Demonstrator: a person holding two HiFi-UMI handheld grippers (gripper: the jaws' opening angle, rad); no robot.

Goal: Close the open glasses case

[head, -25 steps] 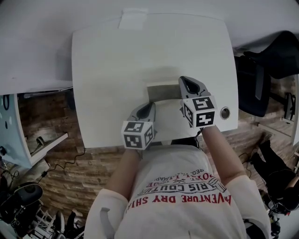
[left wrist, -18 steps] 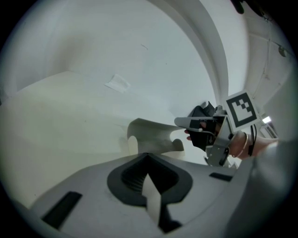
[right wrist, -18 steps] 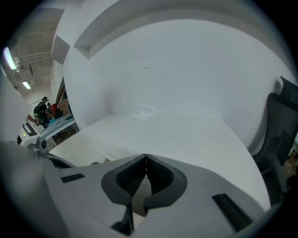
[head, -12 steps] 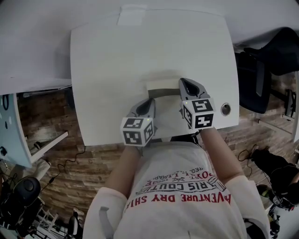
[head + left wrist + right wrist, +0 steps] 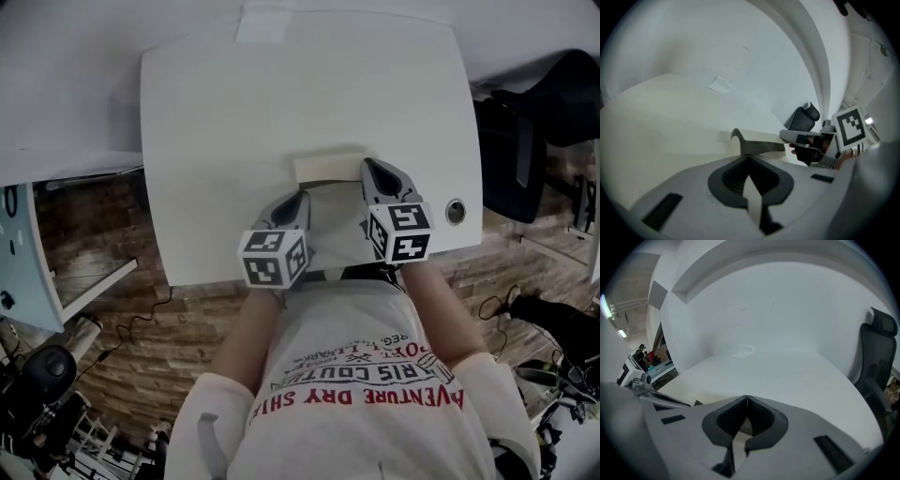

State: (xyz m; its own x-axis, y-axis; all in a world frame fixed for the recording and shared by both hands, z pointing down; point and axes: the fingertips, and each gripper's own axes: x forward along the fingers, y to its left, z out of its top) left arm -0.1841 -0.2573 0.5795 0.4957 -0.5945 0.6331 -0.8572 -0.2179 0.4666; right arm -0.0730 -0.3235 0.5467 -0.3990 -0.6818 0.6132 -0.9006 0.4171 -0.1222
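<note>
A cream glasses case (image 5: 328,169) lies on the white table (image 5: 216,141), its lid part-way raised over a grey inside. In the left gripper view the glasses case (image 5: 757,142) shows just past my jaws, its curved end towards me. My left gripper (image 5: 296,204) is shut, its tip close to the case's near left side. My right gripper (image 5: 372,169) is shut too, with its tip at the case's right end. The left gripper (image 5: 749,158) and the right gripper (image 5: 747,398) each show jaws meeting with nothing between them.
A white label (image 5: 265,25) sits at the table's far edge. A round cable hole (image 5: 455,212) is near the right front corner. A black chair (image 5: 544,122) stands right of the table. The near table edge runs just under the grippers.
The case's lid has swung up, so more cream outside and less grey inside shows. Both grippers have shifted only slightly.
</note>
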